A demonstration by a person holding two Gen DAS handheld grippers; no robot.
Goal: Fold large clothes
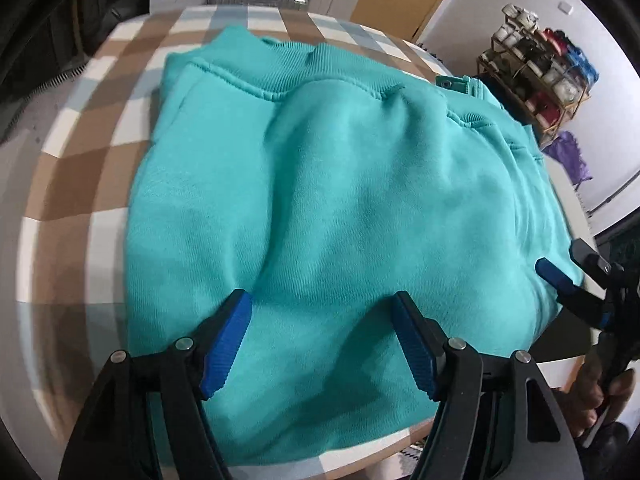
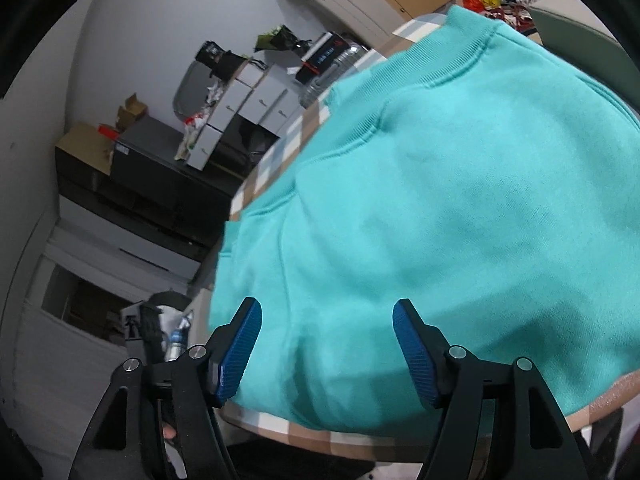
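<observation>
Lying folded on the checked surface (image 1: 80, 184), the teal sweatshirt (image 1: 360, 184) is left unheld (both jaws released) for neatening.

Left tongs (image 1: 322, 344), right tongs (image 2: 326, 350) — black arms, ribbed blue pads, silver pivot pins.

Sweatshirt (image 1: 340, 184) solid turquoise, ribbed bands the same shade, no print. Tabletop (image 1: 80, 152) checkered: tan, white and pale grey-blue squares. Left gripper (image 1: 322, 344) black frame, ridged blue pads on the fingers (image 1: 226, 344), silver pivot pins. Right gripper (image 2: 328, 350) same scheme: black with blue ribbed pads. Shelf rack (image 1: 532, 80) light wood, stocked with white, red and blue items. Purple cloth (image 1: 572, 160) hanging below it. Walls white-grey; drawer units (image 2: 248, 108) light grey; low cabinet (image 2: 132, 172) black.
</observation>
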